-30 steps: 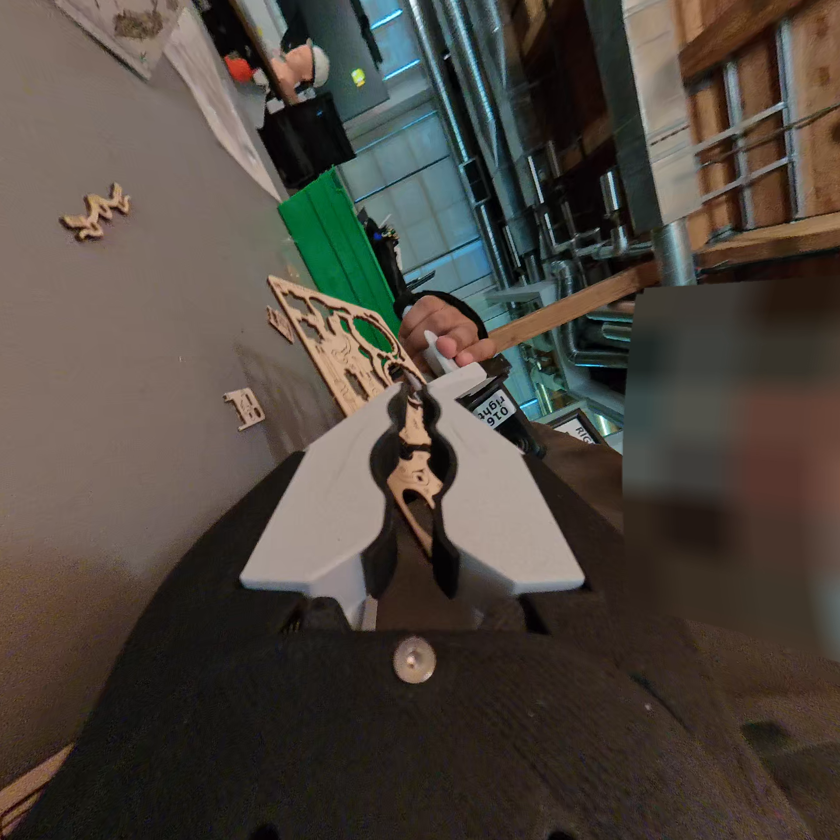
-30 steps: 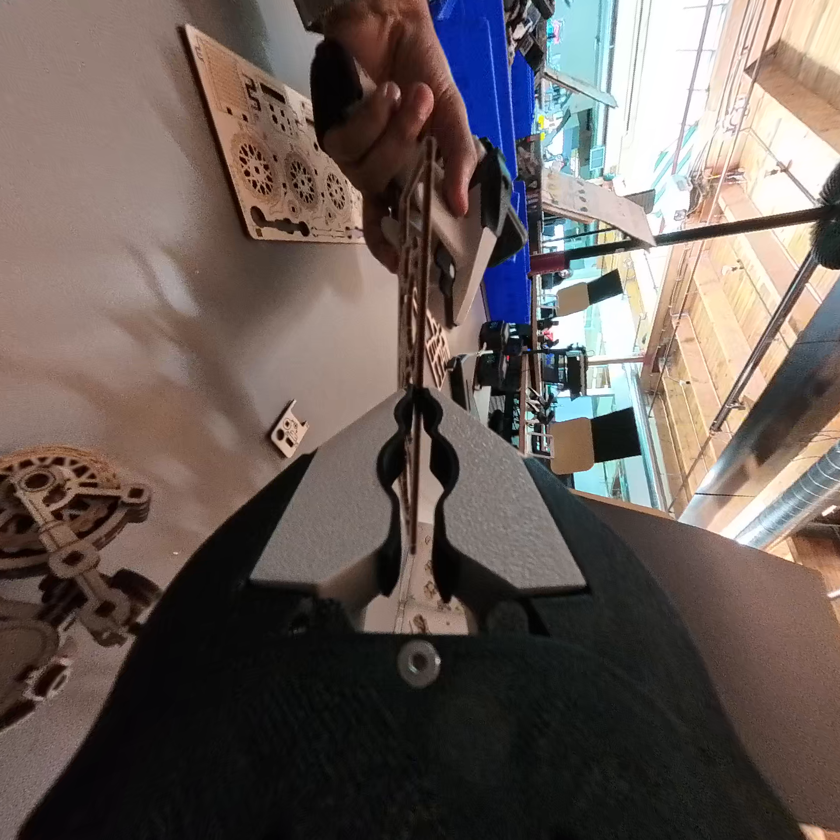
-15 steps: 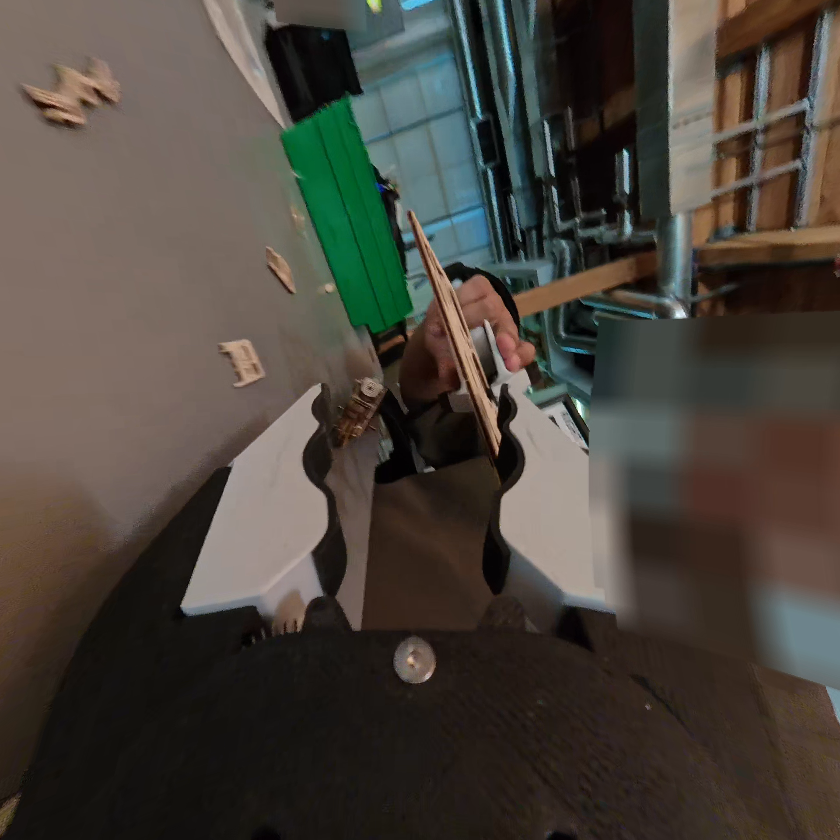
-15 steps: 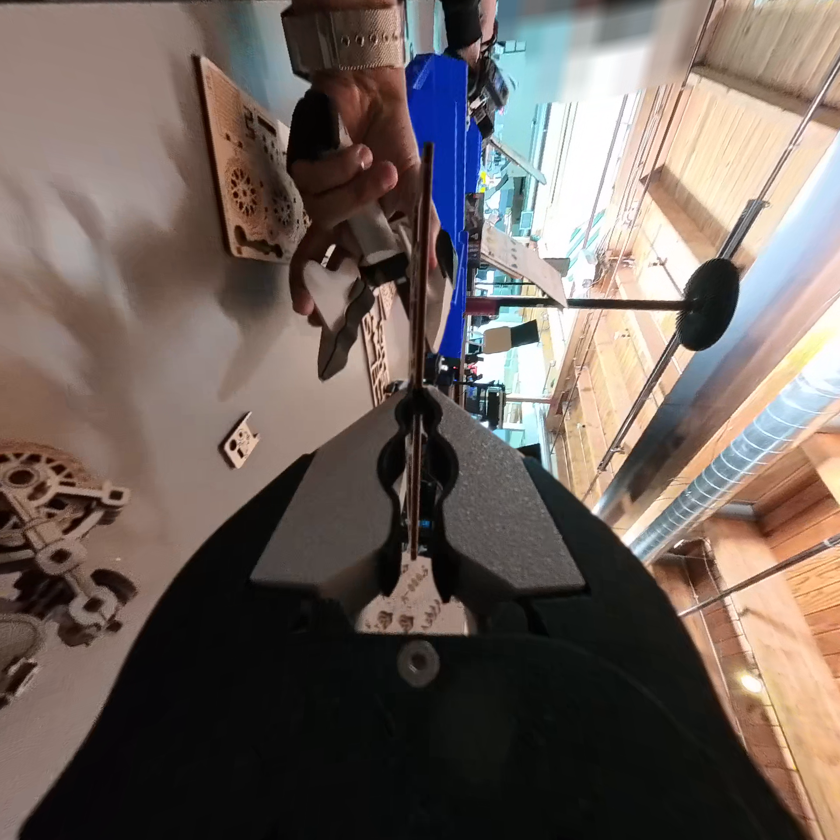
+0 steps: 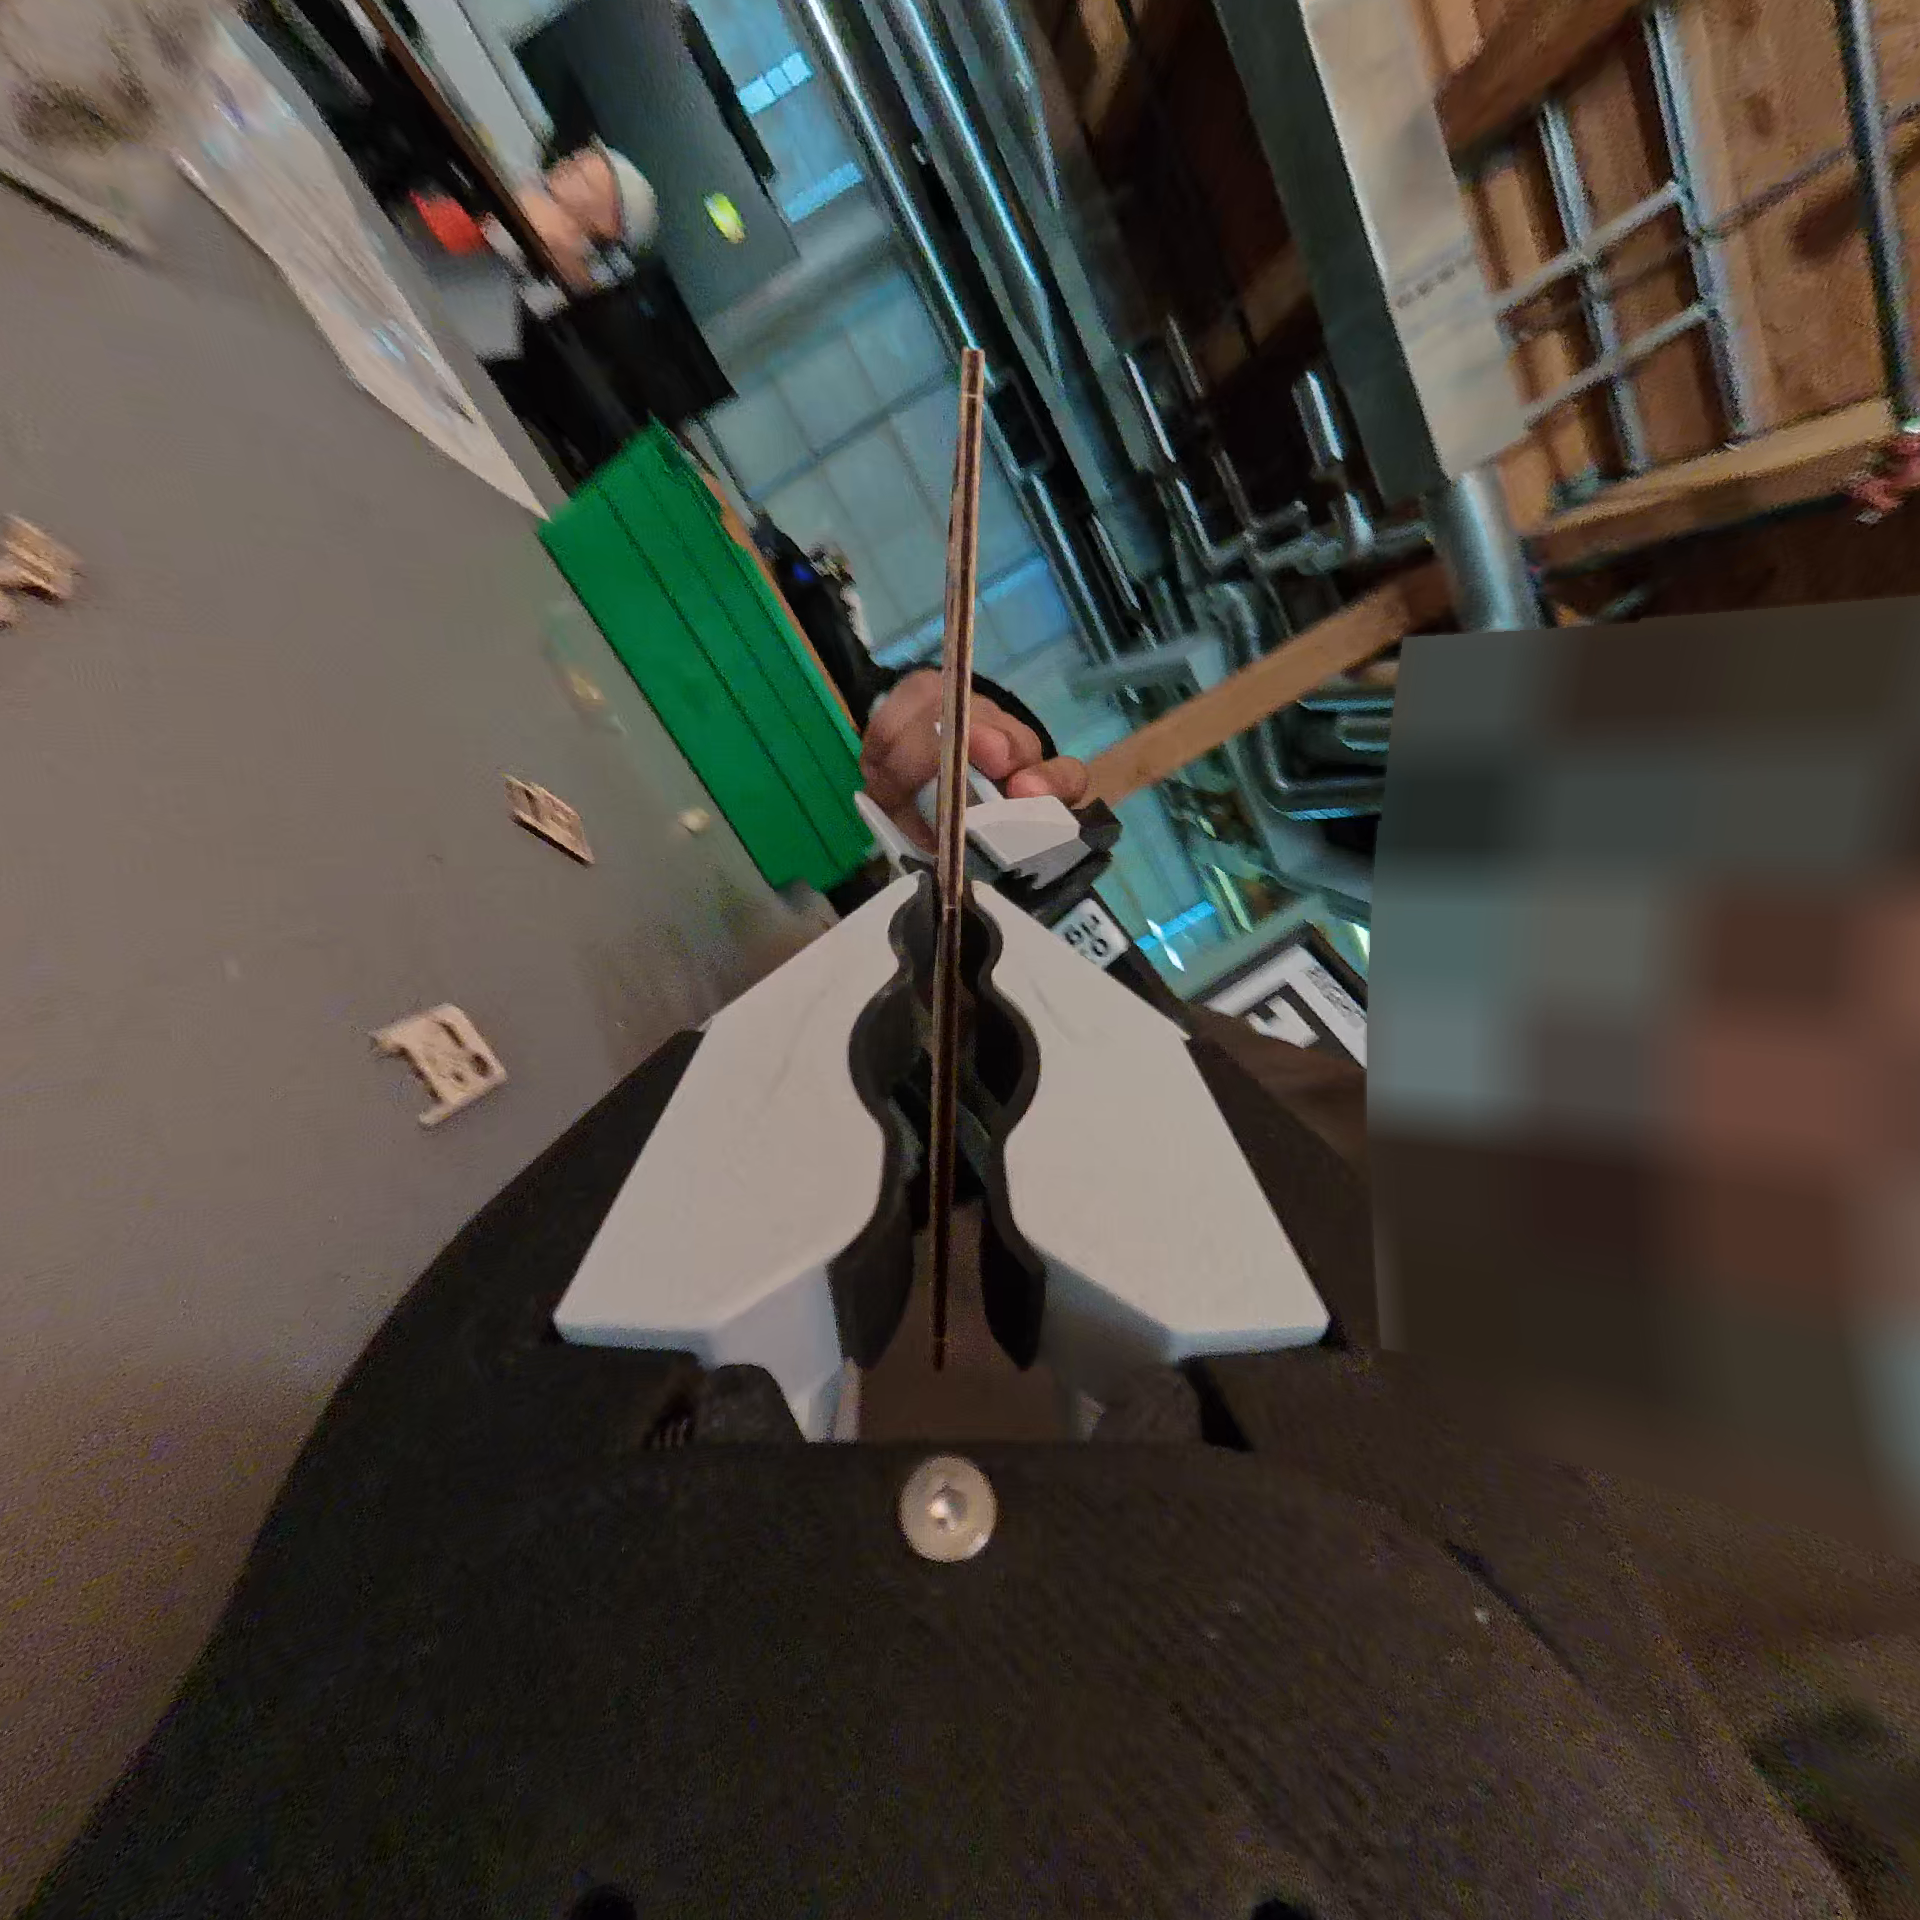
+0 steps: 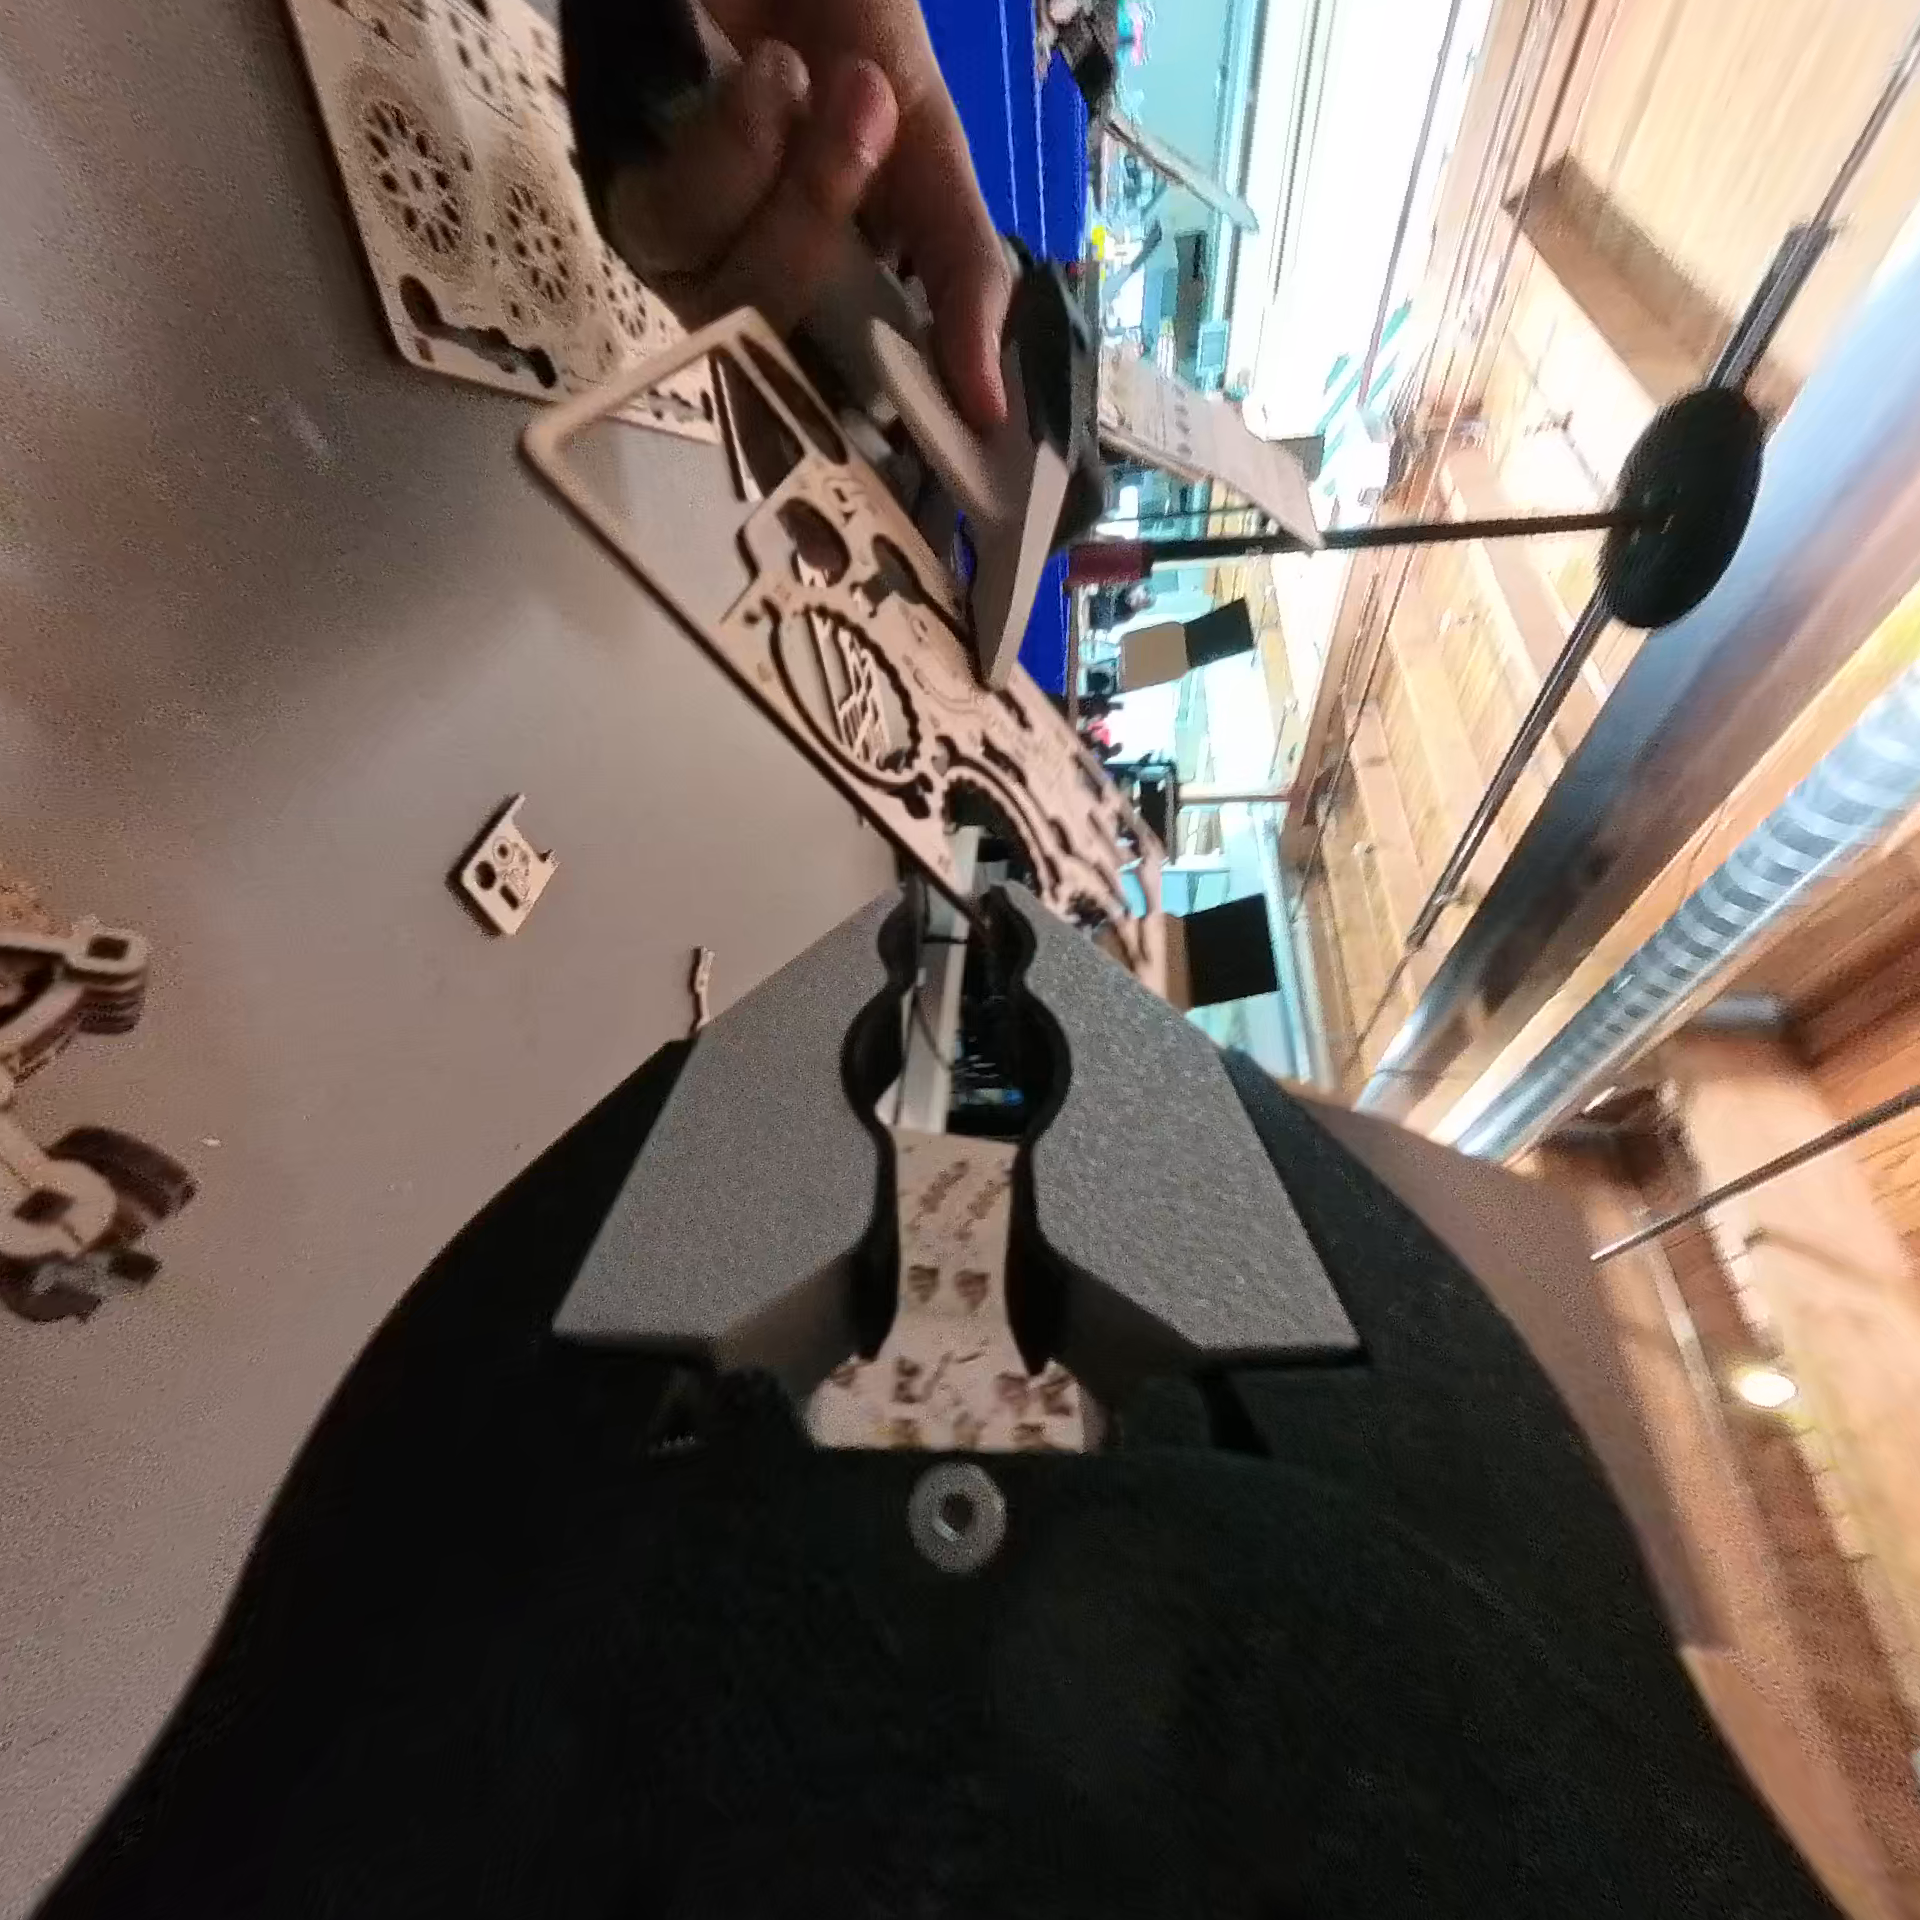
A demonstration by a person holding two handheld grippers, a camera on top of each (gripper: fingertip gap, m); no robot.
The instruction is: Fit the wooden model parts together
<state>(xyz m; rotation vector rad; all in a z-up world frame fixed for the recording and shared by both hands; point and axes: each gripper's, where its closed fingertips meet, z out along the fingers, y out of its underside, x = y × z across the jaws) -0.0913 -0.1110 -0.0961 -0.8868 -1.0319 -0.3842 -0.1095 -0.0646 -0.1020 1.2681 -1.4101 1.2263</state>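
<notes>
Clamping the wooden sheet (image 5: 961,571) between the closed fingers of the left gripper (image 5: 943,894), dead centre in the left wrist view. Showing there only as a thin, dark-edged plywood strip, edge-on, rising from deep in the pads to the upper middle of the frame.

Showing its face in the right wrist view: pale laser-cut ply slanting from upper left down to the centre, with an open rectangular frame at its upper end, then oval and toothed cut-outs with dark burnt edges. Carrying fine engraved marks, too small to read.

Holding the right gripper (image 6: 954,909) with its fingers a little apart, the sheet's lower edge passing right at the tips; touching or not, cannot tell. Wrapping a hand (image 6: 831,156) around the left gripper's handle at the top of that frame.

Lying on the grey table (image 6: 260,623): a second wooden sheet (image 6: 457,208) with gear patterns at upper left, a small square piece (image 6: 504,878) at centre left, and an assembled wooden model (image 6: 62,1143) at the left edge. Peeking through the finger gap, a printed paper (image 6: 956,1278), blurred.

Sitting beyond, in the left wrist view, a green crate (image 5: 707,665) at centre left and black-and-white labels (image 5: 1288,997) just right of the fingers.
</notes>
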